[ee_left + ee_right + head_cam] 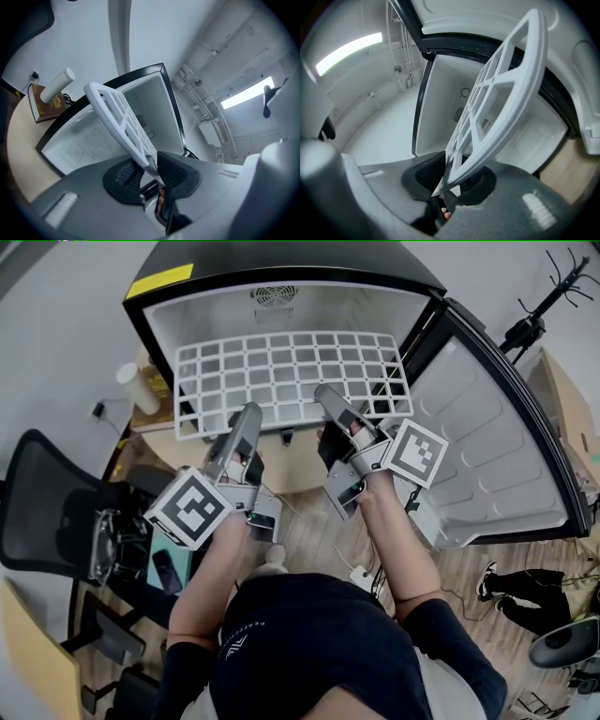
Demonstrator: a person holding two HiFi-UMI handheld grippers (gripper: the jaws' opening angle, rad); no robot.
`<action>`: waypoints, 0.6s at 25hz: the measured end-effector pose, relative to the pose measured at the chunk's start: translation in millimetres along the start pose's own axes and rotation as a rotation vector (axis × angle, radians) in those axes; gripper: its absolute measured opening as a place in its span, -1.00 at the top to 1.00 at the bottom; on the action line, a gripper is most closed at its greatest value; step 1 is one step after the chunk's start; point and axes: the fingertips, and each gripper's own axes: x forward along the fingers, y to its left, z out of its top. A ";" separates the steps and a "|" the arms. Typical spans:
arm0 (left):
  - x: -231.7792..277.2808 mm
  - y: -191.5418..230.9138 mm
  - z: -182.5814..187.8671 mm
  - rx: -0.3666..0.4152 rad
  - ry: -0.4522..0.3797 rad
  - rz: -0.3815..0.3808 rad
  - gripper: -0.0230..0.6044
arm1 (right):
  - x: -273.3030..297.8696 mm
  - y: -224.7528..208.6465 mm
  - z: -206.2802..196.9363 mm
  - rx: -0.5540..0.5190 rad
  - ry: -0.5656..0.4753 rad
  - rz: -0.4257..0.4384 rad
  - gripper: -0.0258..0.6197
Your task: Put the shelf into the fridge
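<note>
A white grid shelf (291, 376) hangs level in front of the open mouth of a small black fridge (281, 277), its far edge just inside the white interior. My left gripper (251, 413) is shut on the shelf's near edge left of the middle. My right gripper (328, 395) is shut on the same edge further right. In the left gripper view the shelf (119, 117) runs out from between the dark pads (176, 171) toward the fridge (154, 98). The right gripper view shows the shelf (506, 98) clamped edge-on, with the fridge cavity (445, 93) behind it.
The fridge door (497, 446) stands swung open to the right, its moulded inner side facing me. A round wooden table (150, 418) with a book (47, 103) and a white roll (56, 86) sits left of the fridge. A black office chair (47, 512) stands at my left.
</note>
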 end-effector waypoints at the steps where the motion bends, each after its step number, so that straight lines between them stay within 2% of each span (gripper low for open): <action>1: 0.2 0.6 0.0 0.006 0.002 0.001 0.65 | 0.2 -0.5 -0.2 0.000 0.000 0.000 0.73; 15: 4.0 -8.6 5.4 -0.036 0.003 -0.070 0.59 | 0.8 8.4 5.9 -0.050 -0.043 0.012 0.70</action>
